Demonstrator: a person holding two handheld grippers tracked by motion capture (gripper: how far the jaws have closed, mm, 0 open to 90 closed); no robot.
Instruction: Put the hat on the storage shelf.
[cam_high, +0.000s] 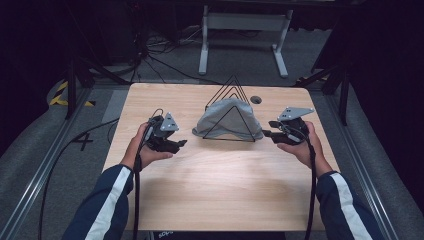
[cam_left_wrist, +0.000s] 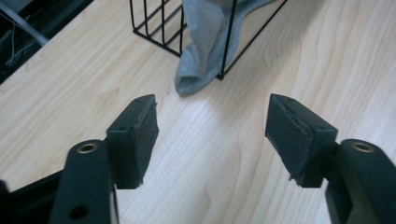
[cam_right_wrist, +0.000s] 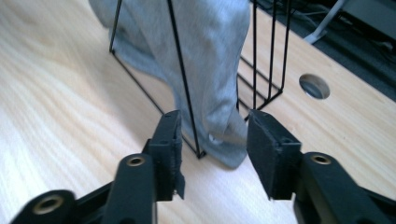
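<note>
Grey cloth draped in a wire rack, my two hand-held grippers flanking it

My left hand-held gripper (cam_high: 175, 144) hovers over the wooden surface (cam_high: 220, 185), jaws wide apart on nothing; mid-surface stands the black wire rack (cam_high: 231, 111) of triangular frames, holding a grey cloth (cam_high: 220, 120) whose hem spills out at both ends; it looks soft, light and limp, so I'd pinch a loose corner clear of the wires; my right hand-held gripper (cam_high: 266, 134) sits just beside that end, jaws part-open around the corner (cam_right_wrist: 229, 140), not clamped.
</note>
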